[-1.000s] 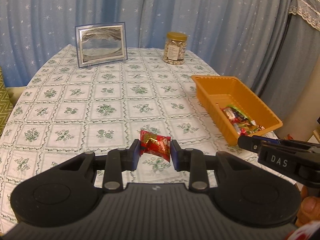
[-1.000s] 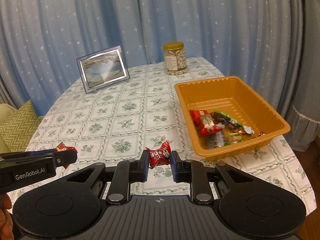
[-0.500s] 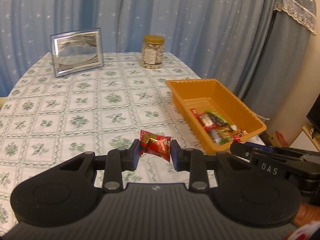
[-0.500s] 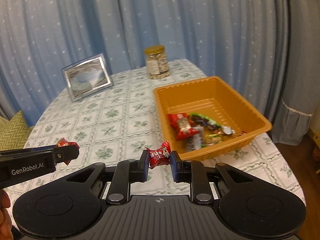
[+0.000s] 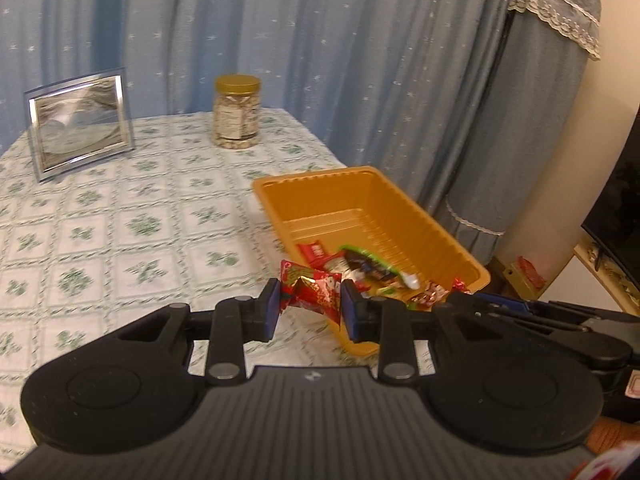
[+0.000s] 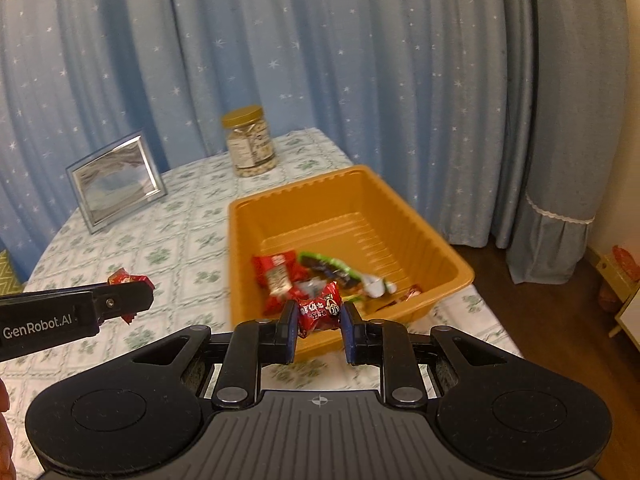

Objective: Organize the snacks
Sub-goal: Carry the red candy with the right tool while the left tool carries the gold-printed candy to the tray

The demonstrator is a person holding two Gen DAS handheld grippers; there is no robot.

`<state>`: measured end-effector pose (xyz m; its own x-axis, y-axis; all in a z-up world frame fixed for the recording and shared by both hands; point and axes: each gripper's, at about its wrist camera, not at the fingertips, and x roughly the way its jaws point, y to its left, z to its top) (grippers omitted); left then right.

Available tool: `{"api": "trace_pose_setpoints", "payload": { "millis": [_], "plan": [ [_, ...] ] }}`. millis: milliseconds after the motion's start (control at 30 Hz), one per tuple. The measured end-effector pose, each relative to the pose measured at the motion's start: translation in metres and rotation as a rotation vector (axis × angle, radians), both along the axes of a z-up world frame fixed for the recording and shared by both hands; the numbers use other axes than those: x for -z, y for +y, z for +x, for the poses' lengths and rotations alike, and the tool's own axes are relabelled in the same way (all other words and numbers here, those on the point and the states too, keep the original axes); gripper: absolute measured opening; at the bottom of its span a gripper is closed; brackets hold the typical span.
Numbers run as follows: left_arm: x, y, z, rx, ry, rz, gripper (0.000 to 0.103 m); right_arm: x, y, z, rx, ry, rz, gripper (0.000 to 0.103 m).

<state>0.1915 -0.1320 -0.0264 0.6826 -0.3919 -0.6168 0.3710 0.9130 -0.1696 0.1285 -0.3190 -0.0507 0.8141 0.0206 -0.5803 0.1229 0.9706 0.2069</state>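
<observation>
My left gripper (image 5: 309, 307) is shut on a red snack packet (image 5: 314, 290), held just left of the orange tray's (image 5: 360, 196) near corner. In the right wrist view my right gripper (image 6: 319, 322) is shut on a small red wrapped candy (image 6: 320, 309), which hangs over the near rim of the orange tray (image 6: 344, 200). Several wrapped snacks (image 6: 312, 272) lie in the tray's near end. The left gripper (image 6: 124, 300) shows at the left of the right wrist view with its red packet (image 6: 124, 278). The right gripper's side (image 5: 540, 312) crosses the lower right of the left wrist view.
A floral tablecloth covers the table (image 5: 120, 220). A silver picture frame (image 5: 78, 120) and a gold-lidded jar (image 5: 236, 110) stand at the table's far side before blue curtains. The table's right edge runs close beside the tray, with wooden floor (image 6: 540, 300) beyond.
Both grippers have swung to the right toward the orange tray, each still holding its snack. The tray now sits closer and more central in both views.
</observation>
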Motion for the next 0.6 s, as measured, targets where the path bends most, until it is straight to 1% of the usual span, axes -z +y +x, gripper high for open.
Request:
{"api": "trace_pose_setpoints", "payload": {
  "millis": [133,400,600],
  "plan": [
    [0.002,-0.014,0.014,0.027,0.004,-0.006,0.029,0.000,-0.010,0.014,0.002,-0.001,-0.015,0.023],
    [0.009,-0.040,0.048,0.073,0.001,0.011,0.029,0.005,-0.030,0.044,0.002,0.006,-0.046,0.023],
    [0.016,-0.052,0.076,0.083,0.011,0.017,0.029,0.012,-0.042,0.069,-0.006,0.022,-0.061,0.023]
  ]
}}
